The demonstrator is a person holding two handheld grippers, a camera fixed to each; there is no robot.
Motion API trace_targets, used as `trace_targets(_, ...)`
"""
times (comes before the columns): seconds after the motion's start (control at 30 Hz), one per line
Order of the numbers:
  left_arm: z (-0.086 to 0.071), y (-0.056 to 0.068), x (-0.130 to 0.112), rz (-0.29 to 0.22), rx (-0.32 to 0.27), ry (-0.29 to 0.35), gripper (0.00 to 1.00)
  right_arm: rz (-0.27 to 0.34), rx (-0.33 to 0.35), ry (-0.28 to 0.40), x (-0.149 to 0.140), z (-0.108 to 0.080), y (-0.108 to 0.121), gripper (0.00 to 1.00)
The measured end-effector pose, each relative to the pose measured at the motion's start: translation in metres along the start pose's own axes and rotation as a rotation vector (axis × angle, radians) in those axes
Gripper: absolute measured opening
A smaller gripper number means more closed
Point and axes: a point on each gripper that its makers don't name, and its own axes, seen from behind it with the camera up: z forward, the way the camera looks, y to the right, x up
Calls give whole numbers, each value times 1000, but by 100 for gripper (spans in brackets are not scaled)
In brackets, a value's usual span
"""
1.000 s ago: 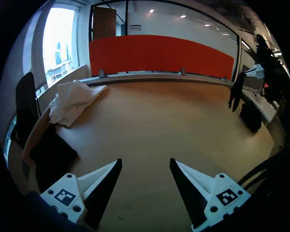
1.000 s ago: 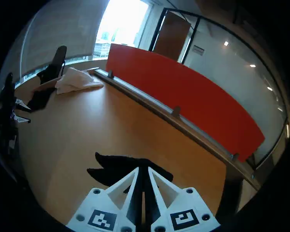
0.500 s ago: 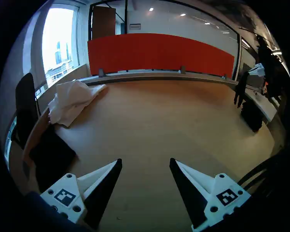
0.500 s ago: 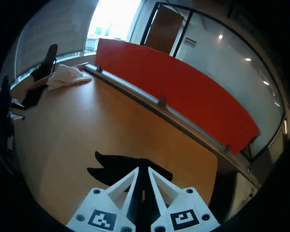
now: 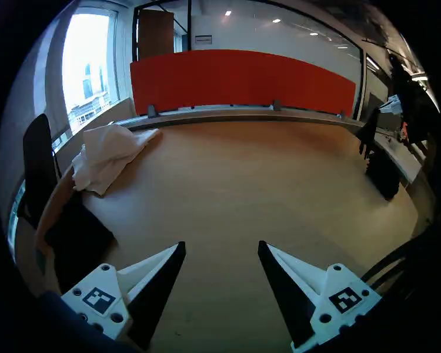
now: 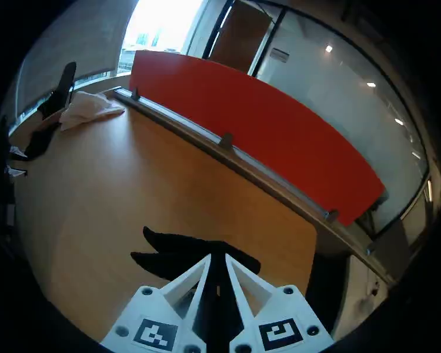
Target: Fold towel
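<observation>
Wooden desk (image 5: 238, 176) in an office, middle of it bare. Nearest: my left gripper (image 5: 220, 244) has its fingers spread wide with nothing between them, hovering over the desk. My right gripper (image 6: 218, 257) is closed tight, with a black cloth (image 6: 179, 253) pinched between both fingers and its flaps sticking out left over the wood. In the left gripper view that cloth hangs limp at far right. Can't tell if it belongs to the job.

Farther off, the white towel (image 5: 106, 156) lies crumpled in a heap at the far left corner of the desk, near the edge, beside a dark chair (image 5: 37, 153). It's well apart from both grippers. A red divider (image 5: 244, 79) runs along the far side, and the towel's tip is just beside its rail.

My read is that folding is barely begun: the towel isn't flat and isn't gripped.

Risks:
- A one-sided tug on a heap that close to the edge could slide it off toward the chair.
- Biting into bunched layers instead of one corner would give a lumpy fold.
- My right gripper is busy with the cloth, so it can't take a second corner until it lets go.
</observation>
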Motion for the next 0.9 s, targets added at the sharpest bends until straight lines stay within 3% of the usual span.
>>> trace_targets(0.5, 2, 10, 5, 17, -9, -5, 91, 26, -32, -33, -27, -8, 22, 1)
trace_targets(0.9, 2, 15, 8, 35, -21, -7, 91, 73, -68, -78, -80, -32, 30, 1)
